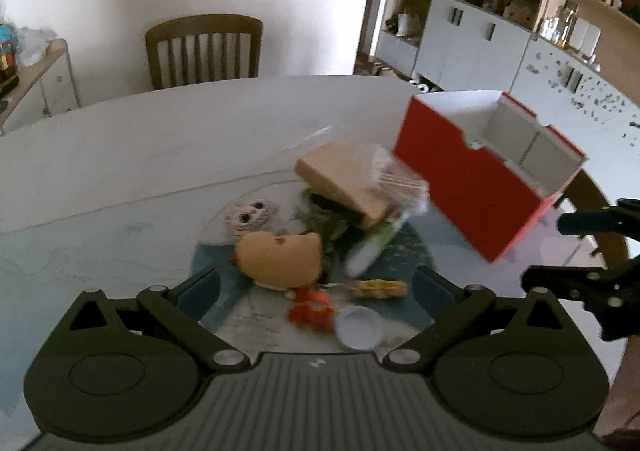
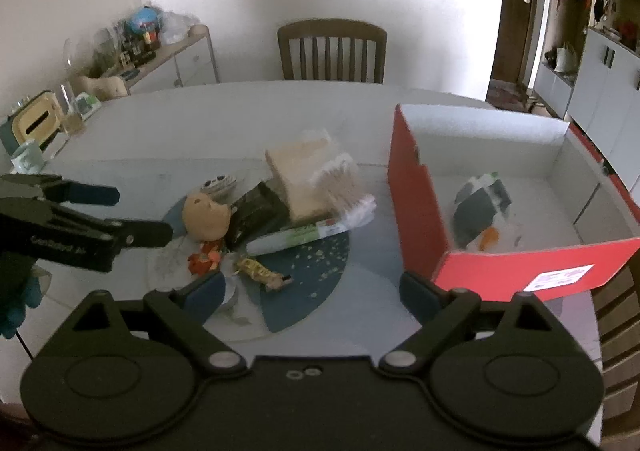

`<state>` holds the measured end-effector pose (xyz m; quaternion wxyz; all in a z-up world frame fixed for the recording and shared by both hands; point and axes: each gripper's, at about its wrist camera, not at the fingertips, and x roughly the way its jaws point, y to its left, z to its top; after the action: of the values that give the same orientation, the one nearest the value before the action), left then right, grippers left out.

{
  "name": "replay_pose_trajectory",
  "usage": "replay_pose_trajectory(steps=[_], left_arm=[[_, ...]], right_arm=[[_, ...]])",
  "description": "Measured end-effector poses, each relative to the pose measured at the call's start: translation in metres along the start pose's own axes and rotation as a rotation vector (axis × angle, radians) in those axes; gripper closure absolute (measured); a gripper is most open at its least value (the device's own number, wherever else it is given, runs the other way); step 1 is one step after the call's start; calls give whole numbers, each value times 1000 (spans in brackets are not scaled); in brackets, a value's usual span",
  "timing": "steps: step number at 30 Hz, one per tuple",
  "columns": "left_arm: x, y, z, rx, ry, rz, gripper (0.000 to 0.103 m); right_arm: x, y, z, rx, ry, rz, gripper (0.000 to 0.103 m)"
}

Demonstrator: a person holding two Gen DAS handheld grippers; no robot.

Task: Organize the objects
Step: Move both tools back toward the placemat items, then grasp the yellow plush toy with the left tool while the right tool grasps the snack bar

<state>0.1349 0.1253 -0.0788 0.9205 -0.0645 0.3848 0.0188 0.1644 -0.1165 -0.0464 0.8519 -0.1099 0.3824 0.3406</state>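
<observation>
Both tongs stand spread and hold nothing; the left tongs (image 1: 316, 283) hang over the near edge of the pile on the tabletop (image 1: 120, 155), the right tongs (image 2: 312, 291) between the pile and the red box (image 2: 416, 207), which suits a two-handed sorting job: one tool to pick, the other close to the container; the pile sits on a dark round mat (image 2: 316, 263) in the middle of the tabletop, probably gathered there so that everything is within reach; in it a tan plush (image 1: 280, 259) lies nearest the left tongs, with an orange toy (image 1: 310, 309), a white cap (image 1: 358, 327) and a yellow wrapper (image 1: 380, 287) just beside it; farther off a brown box (image 1: 340, 179) leans on dark packets, with cotton swabs (image 2: 340, 179) and a white-green tube (image 2: 296, 237) on its right; the red box stands open to the right of the pile, with a few items already inside, so the sorting looks begun but mostly undone; the plush seems the likeliest next pick
</observation>
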Motion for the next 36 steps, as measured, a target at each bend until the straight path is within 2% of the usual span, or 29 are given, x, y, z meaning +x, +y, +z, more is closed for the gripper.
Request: replay_pose_trajectory(steps=[5, 20, 24, 31, 36], left_arm=[[24, 15, -2, 30, 14, 29, 0], [76, 28, -1, 96, 41, 21, 0], [88, 35, 1, 68, 77, 16, 0], [97, 38, 3, 75, 82, 11, 1], [94, 38, 1, 78, 75, 7, 2]], right_arm=[[25, 11, -3, -7, 32, -14, 10], [96, 28, 0, -61, 142, -13, 16], [108, 31, 0, -75, 169, -9, 21], [120, 36, 2, -99, 195, 13, 28], [123, 39, 3, -99, 209, 41, 42]])
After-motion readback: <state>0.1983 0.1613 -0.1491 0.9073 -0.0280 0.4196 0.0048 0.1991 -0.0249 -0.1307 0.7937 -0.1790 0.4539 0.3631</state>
